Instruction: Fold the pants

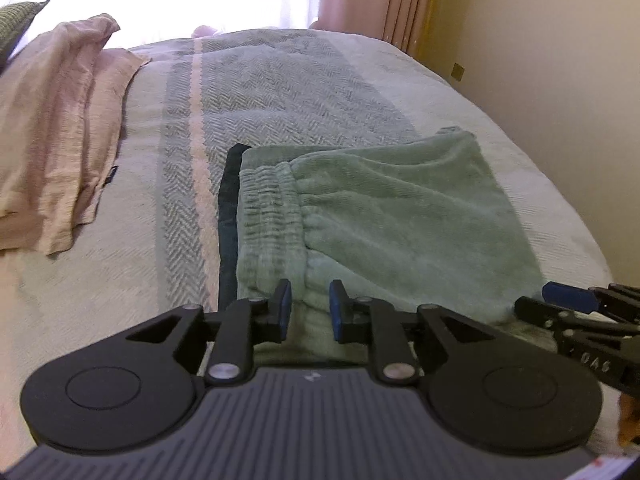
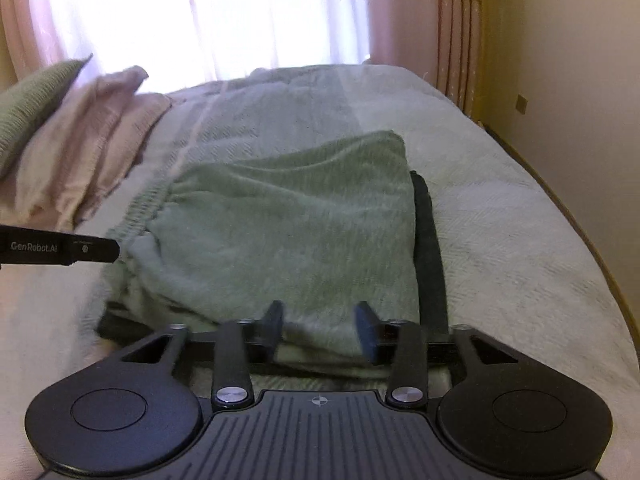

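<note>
One pair of green pants [image 1: 400, 216] lies on one dark folded garment [image 1: 228, 220]. The bed [image 1: 280, 92] holds one pink pillow [image 1: 60, 128] and one green cushion [image 2: 28, 108]. Two grippers show.

Pants [image 1: 384, 216]: folded on my bed [image 1: 280, 92], waistband to the left in my left view.
Dark cloth [image 1: 229, 216]: under the pants, its edge showing along their left side in that view.
Pillows [image 1: 60, 128]: far left on the bed, well apart from the pants.
Curtain [image 2: 408, 12]: behind the bed.
Wall [image 2: 568, 60]: right of the bed.
My left tongs [image 1: 309, 308]: at the pants' near edge, over the waistband end.
My right tongs [image 2: 320, 330]: at the near edge too, to the right.
</note>
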Action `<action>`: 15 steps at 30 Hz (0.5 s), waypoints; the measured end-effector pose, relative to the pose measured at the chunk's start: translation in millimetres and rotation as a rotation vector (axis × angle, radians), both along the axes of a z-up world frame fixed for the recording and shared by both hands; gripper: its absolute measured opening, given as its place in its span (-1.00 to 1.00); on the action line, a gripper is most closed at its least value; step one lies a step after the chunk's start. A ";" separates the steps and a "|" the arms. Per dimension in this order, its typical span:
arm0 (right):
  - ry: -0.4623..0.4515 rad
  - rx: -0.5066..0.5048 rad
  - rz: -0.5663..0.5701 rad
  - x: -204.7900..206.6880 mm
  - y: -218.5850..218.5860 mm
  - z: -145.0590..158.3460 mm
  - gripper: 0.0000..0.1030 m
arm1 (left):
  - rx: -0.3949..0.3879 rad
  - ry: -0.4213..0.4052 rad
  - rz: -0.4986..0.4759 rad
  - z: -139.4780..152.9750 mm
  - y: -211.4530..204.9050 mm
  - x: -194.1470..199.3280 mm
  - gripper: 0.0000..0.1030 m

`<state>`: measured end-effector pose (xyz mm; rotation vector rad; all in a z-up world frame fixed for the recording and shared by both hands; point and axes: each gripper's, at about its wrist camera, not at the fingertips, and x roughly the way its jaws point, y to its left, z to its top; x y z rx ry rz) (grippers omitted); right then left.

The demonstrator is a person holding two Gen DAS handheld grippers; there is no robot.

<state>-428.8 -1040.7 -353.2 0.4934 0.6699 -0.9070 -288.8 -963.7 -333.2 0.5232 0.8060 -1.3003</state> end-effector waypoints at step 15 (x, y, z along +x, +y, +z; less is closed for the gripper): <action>-0.112 0.096 -0.074 -48.9 127.1 90.3 0.21 | 0.015 -0.024 0.034 85.3 157.8 -29.3 0.52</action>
